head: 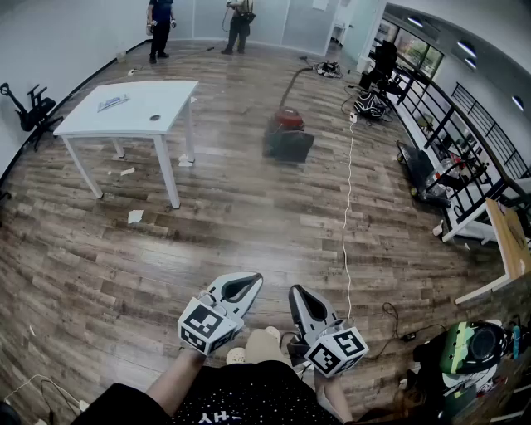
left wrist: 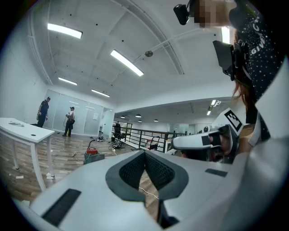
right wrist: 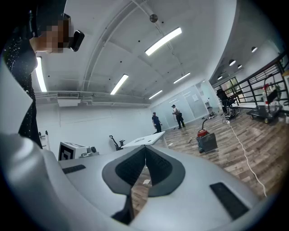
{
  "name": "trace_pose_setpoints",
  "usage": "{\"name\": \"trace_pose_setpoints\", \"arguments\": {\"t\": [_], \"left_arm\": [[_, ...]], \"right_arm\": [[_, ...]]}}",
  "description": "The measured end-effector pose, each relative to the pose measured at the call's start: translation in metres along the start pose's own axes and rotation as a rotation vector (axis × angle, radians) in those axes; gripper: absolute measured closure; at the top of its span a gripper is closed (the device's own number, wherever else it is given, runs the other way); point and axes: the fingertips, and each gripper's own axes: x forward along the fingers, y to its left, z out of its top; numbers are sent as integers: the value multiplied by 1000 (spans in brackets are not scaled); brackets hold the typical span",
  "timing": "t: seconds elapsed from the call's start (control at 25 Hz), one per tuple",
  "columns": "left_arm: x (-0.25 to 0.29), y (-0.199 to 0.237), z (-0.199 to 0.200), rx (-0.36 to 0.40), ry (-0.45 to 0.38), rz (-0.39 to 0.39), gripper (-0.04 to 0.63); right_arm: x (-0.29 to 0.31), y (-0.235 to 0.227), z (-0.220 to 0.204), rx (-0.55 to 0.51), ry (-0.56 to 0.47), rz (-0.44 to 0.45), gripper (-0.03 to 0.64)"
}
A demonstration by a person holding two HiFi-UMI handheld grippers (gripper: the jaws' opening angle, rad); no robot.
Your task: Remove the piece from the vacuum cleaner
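The red and dark vacuum cleaner [head: 286, 131] stands on the wooden floor far ahead, its hose curving up toward the back; it also shows small in the left gripper view as the vacuum cleaner [left wrist: 92, 154] and in the right gripper view as the vacuum cleaner [right wrist: 205, 140]. My left gripper [head: 246, 285] is held close to my body at the bottom of the head view, shut and empty. My right gripper [head: 296, 296] sits beside it, also shut with nothing between the jaws. Both are several steps from the vacuum.
A white table [head: 133, 108] stands at the left. A white cable [head: 348, 216] runs along the floor from the vacuum toward me. Railings and equipment [head: 431, 166] line the right side. Two people [head: 199, 25] stand at the far wall. Paper scraps [head: 134, 217] lie by the table.
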Motion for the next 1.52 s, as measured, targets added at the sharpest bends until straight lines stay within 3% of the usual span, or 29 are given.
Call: {"name": "trace_pose_setpoints", "arguments": {"t": [0.28, 0.52, 1.2, 1.52], "left_arm": [[24, 42, -3, -4, 16, 22, 586], [63, 109, 2, -17, 28, 67, 586], [213, 275, 37, 10, 50, 49, 586], [252, 305, 40, 6, 58, 30, 586]], "right_arm": [[40, -30, 6, 21, -3, -4, 604], [107, -69, 25, 16, 10, 19, 604], [279, -201, 91, 47, -12, 37, 604], [314, -237, 107, 34, -2, 26, 604]]}}
